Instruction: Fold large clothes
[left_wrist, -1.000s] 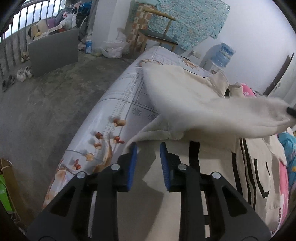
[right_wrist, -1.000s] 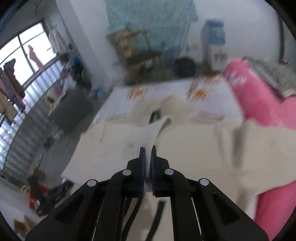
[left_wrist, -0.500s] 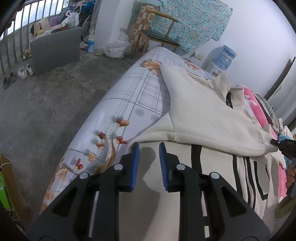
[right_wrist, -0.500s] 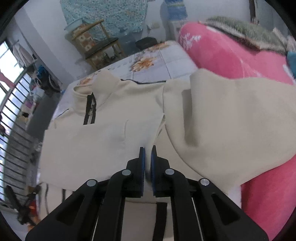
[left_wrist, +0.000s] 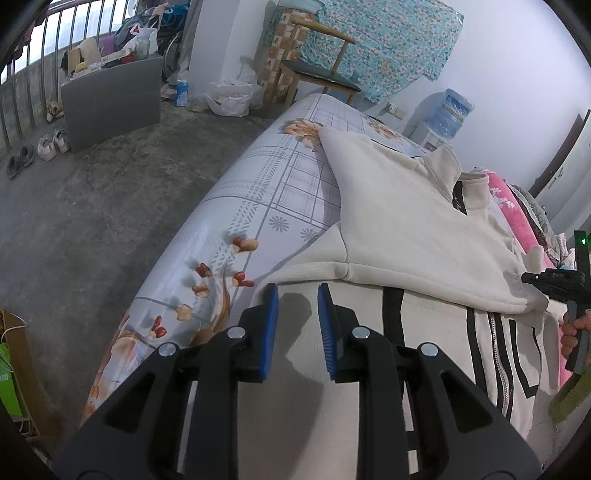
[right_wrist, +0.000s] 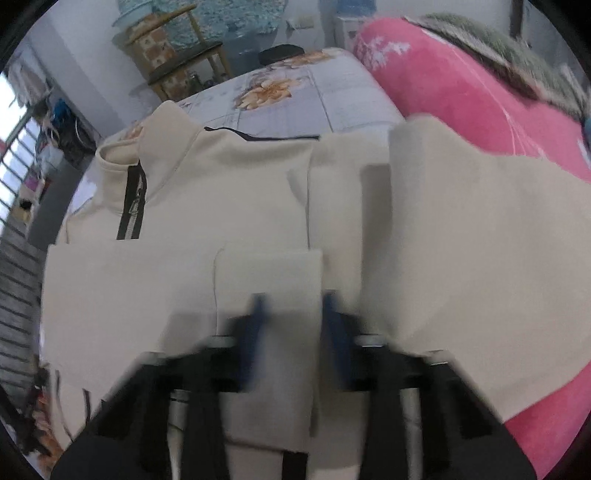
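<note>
A cream zip jacket (left_wrist: 391, 206) with black stripes lies spread on the flower-print bed (left_wrist: 258, 206). One sleeve (left_wrist: 424, 273) is folded across its chest. My left gripper (left_wrist: 298, 295) hovers over the jacket's near edge, slightly open, nothing between its blue pads. In the right wrist view the jacket (right_wrist: 221, 184) fills the middle, its collar at the left. My right gripper (right_wrist: 295, 306) is blurred, its jaws apart above the sleeve's cuff (right_wrist: 269, 273), which rests flat on the jacket. The right gripper (left_wrist: 532, 277) also shows at the left wrist view's right edge, by the cuff.
A pink blanket (right_wrist: 461, 96) is bunched along the bed's far side, under the other sleeve. Beyond the bed stand a wooden chair (left_wrist: 317, 70) and a water dispenser (left_wrist: 450, 110). A grey box (left_wrist: 110, 99) and shoes sit on the concrete floor. A hand (left_wrist: 572, 332) holds the right gripper.
The right gripper carried the sleeve across the jacket and down onto it, then its jaws parted and let the cuff go. The left gripper stayed put.
</note>
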